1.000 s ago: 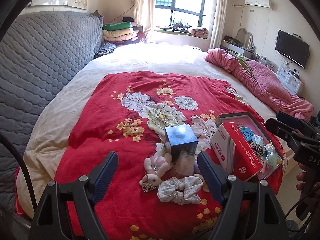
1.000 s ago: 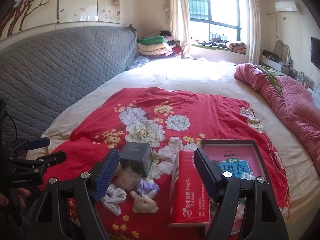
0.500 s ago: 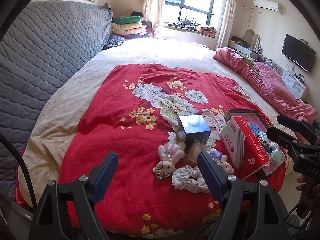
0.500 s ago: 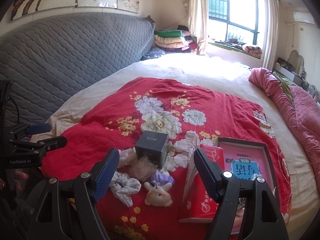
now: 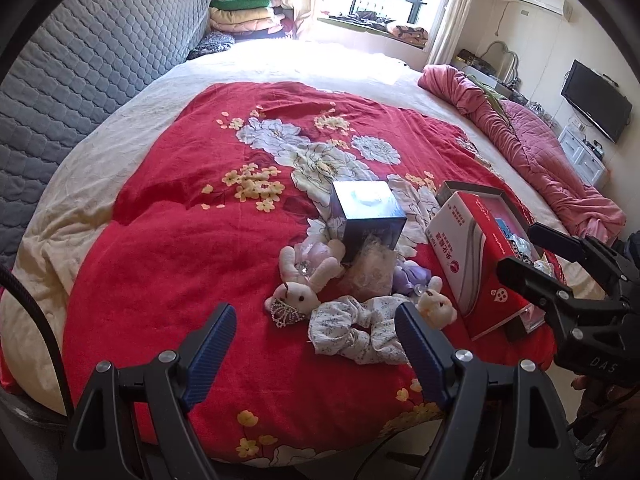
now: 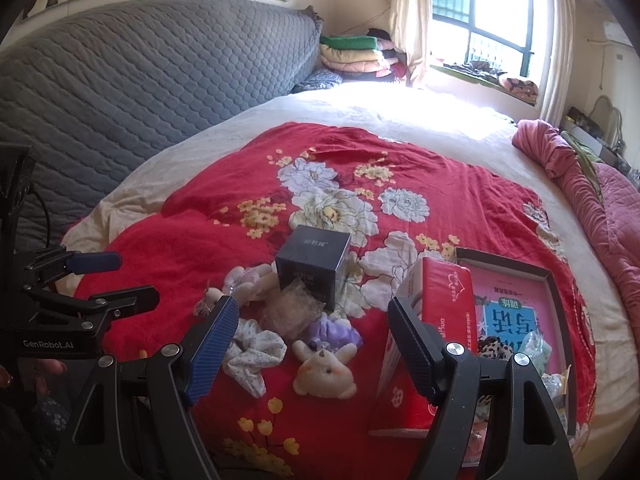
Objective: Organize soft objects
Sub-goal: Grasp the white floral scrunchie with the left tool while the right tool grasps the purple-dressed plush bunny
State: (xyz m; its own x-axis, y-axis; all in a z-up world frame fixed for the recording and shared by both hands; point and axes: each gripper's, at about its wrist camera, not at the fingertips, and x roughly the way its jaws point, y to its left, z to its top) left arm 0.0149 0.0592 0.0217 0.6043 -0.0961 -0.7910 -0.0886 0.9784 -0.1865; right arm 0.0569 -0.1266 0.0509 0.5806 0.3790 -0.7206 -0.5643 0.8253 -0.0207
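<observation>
Red floral blanket (image 5: 168, 248) holds white scrunchie (image 5: 356, 334), plush bunnies (image 5: 298, 294).

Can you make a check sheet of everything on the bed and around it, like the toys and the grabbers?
Surface: red flowered blanket on a bed.
Job's things: two plush bunnies, floral scrunchie, purple scrunchie.
Clutter: dark cube box, red carton, open tray.
Grippers: left gripper open, empty; right gripper open, empty.
Cables: black cable at the left edge.
Surroundings: grey headboard, window, pink quilt.
</observation>
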